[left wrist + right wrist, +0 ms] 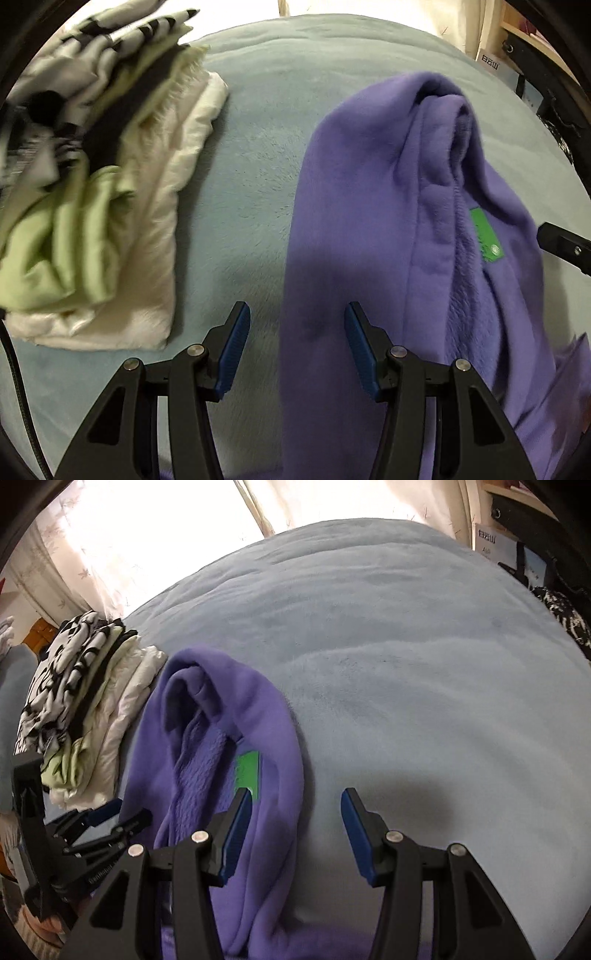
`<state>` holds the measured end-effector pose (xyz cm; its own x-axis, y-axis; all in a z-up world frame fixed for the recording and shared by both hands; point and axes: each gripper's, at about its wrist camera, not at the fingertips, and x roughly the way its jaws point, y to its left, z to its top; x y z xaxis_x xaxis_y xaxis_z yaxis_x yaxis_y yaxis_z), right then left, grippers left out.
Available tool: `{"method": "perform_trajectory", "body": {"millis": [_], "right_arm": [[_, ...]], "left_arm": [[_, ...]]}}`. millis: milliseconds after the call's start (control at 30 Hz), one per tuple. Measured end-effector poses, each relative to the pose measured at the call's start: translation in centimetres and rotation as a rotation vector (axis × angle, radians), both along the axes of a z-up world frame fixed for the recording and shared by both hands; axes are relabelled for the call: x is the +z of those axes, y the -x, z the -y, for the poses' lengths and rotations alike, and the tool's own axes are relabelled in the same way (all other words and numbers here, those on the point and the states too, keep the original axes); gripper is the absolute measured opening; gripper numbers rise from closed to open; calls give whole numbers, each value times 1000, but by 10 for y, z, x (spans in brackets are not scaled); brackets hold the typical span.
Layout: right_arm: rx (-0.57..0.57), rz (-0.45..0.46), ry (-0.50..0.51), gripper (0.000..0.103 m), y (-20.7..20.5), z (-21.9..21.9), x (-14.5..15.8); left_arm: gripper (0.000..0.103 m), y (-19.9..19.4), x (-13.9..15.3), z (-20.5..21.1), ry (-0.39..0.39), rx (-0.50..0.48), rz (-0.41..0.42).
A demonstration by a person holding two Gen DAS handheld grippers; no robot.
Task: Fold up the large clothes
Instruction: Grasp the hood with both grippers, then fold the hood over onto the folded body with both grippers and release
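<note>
Nearest, L claw (297, 345): jaws about halfway apart, nothing between the blue pads (232, 350), poised over the left edge of the purple garment (369, 221). One pad sits over bare bed cover, the other over purple fabric; whether either touches the cloth can't be told. Prob. lined up there to take that long edge for a fold.

R claw (291, 834): same half-open gap, empty, straddling the opposite edge of the purple garment (221, 738), left pad over the fleece, right pad over the blanket. Both claws flank the piece, which fits a two-handed pinch of its sides.

The purple garment looks like a fleece-lined hoodie, already doubled lengthwise into a long strip; the soft inner lining and a green label (487, 236) show along the opening. It lies flat on the pale blue bed cover (258, 110), running away from the claws, w/ free space to its right for further folding.

Further left, just beside it but apart, a stack of folded clothes (92, 184): white, light green, black-and-white print on top. Likely the done pile, kept out of the working area.

Beyond, a bright curtain (147, 535) behind the bed.
</note>
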<state>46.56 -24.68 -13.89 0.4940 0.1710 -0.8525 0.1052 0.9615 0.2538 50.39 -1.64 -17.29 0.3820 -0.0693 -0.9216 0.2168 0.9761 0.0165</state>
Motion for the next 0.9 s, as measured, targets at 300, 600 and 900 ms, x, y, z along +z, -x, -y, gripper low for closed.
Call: {"method": "perform_trajectory", "body": {"millis": [300,600,900], "right_arm": [[-11,-36,-38,12,-30,-2,-24],[-12,111,0,5,16,14,26],[73,293,-64,5,144,18,97]], "left_arm": [[5,-20,-5,9,79,11,-15],[3,16,53,-1,4,77,146],[3,124,122,-41,99,42,241]]}}
